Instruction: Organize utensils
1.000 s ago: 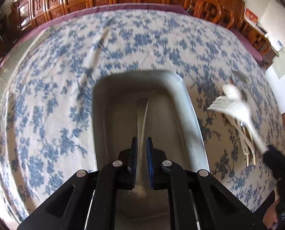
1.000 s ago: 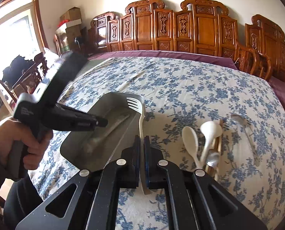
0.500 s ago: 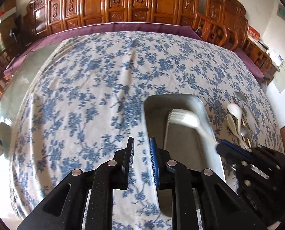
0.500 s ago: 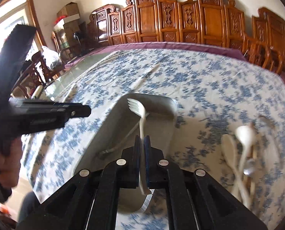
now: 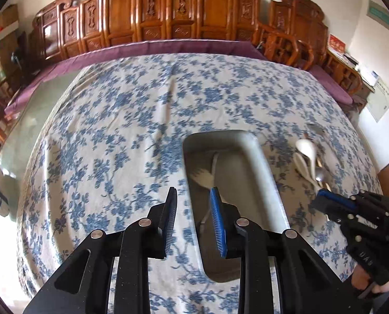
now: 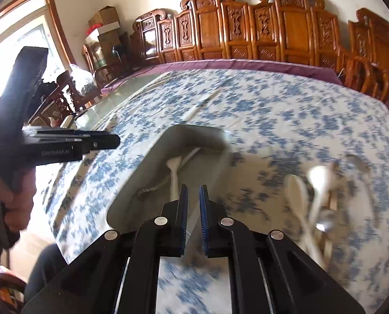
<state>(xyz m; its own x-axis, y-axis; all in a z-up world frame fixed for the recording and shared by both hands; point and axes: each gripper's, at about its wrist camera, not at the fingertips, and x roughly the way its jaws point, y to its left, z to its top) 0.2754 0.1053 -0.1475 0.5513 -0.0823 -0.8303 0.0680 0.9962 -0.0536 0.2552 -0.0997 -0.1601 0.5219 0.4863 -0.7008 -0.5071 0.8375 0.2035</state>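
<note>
**A:** ok so since a second ago the white fork (image 6: 174, 167) has left the right gripper (image 6: 193, 191). It was pinched between those fingers, now it's lying in the grey tray (image 5: 262, 162) with its tines toward the far end, crossing the thin metal utensil (image 5: 214, 161) already in there. Left gripper (image 5: 193, 196) has come away from over the tray too.

**B:** fingers atm?

**A:** Right ones are just parting, narrow gap, nothing in it. The fork handle sits just past the left fingertip, can't tell if it touches. Left fingers are spreading wider, also holding nothing, over the tray's left edge and the blue floral cloth (image 5: 110, 120).

**B:** and the rest of the stuff?

**A:** White spoons (image 5: 305, 157) in a loose pile with some metal and wooden pieces on the bench, right of the tray. Pretty blurry in the right view. Carved wooden chairs (image 5: 173, 13) along the far side.
</note>
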